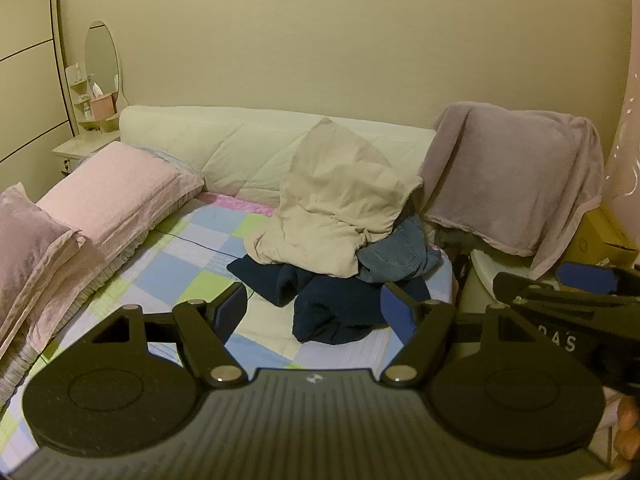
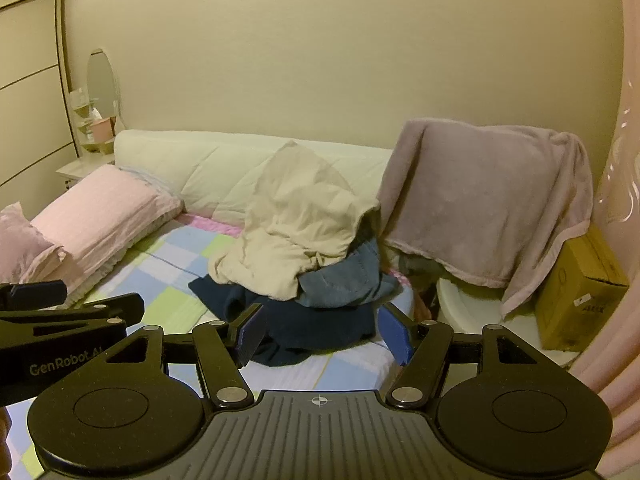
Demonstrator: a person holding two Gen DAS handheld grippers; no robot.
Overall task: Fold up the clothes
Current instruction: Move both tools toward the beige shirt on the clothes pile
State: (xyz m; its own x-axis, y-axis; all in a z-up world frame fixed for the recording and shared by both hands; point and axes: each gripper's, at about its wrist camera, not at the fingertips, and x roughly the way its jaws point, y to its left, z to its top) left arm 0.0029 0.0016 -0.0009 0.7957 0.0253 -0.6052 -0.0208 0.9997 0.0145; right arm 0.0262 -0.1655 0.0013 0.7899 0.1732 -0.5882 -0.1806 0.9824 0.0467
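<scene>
From the left wrist camera, the left gripper (image 1: 314, 308) hangs above the bed (image 1: 192, 256) with its jaws spread wide and nothing between them. Past its blue pads (image 1: 396, 314) lies the pile of clothes (image 1: 340, 248) on the checked bedspread, near the far right part of the mattress: a beige garment (image 1: 332, 200) on top, leaning up against the white headboard (image 1: 224, 140), jeans (image 1: 396, 254) under its right edge, and a dark blue garment (image 1: 336, 304) at the bottom, spilling toward the gripper. Two pink pillows (image 1: 112, 196) lie along the left side. To the right, a mauve blanket (image 1: 516, 176) is draped over something hidden beneath it. A yellow cardboard box (image 1: 600, 236) sits beside it; its contents cannot be seen. The right gripper (image 1: 560, 284) reaches in from the right edge.

From the right wrist camera, the right gripper (image 2: 324, 332) is also wide open and empty, held just short of the dark blue garment (image 2: 308, 328). The beige garment (image 2: 296, 220) and jeans (image 2: 348, 276) are stacked behind it. The cardboard box (image 2: 580, 292) stands closed on the floor at the right, partly under the blanket (image 2: 484, 200). The left gripper (image 2: 60, 308) shows at the left edge; from here its opening cannot be judged.
</scene>
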